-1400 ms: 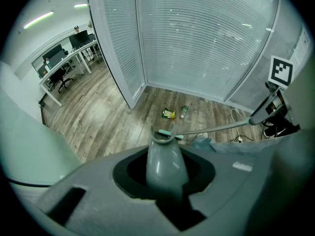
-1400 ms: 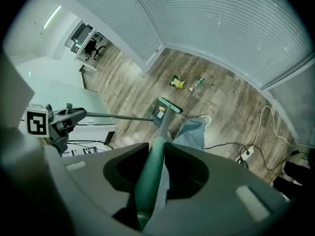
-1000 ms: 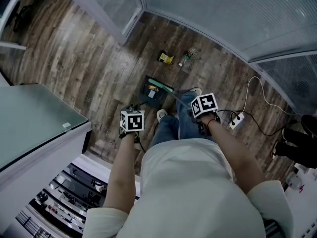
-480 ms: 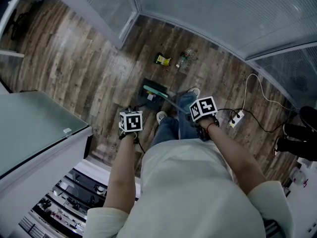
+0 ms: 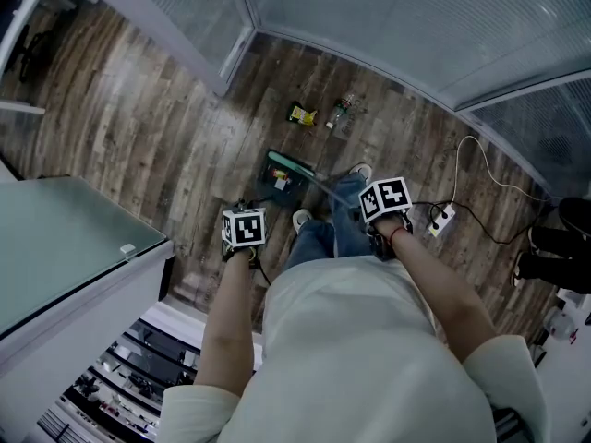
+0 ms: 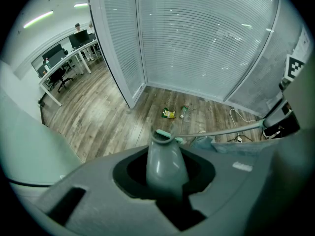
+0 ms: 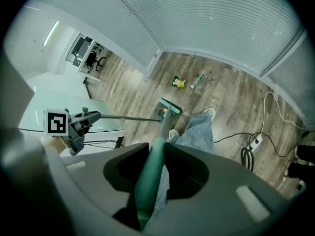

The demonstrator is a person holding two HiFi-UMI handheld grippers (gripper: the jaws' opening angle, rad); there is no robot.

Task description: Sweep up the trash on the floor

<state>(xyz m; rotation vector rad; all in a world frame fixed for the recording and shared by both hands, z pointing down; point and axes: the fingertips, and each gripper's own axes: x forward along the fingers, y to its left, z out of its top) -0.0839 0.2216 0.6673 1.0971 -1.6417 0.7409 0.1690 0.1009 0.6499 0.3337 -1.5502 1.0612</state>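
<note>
Teal broom handle (image 7: 160, 132) gripped by right tongs (image 7: 150, 168), grey dustpan handle (image 6: 162, 146) by left tongs (image 6: 167, 173), angled floorward to collect yellow wrapper (image 5: 303, 113) and bottle (image 5: 340, 111).

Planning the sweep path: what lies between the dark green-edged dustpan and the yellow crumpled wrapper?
Only bare wooden floor separates the dark dustpan from the yellow wrapper; the head view shows it.
</note>
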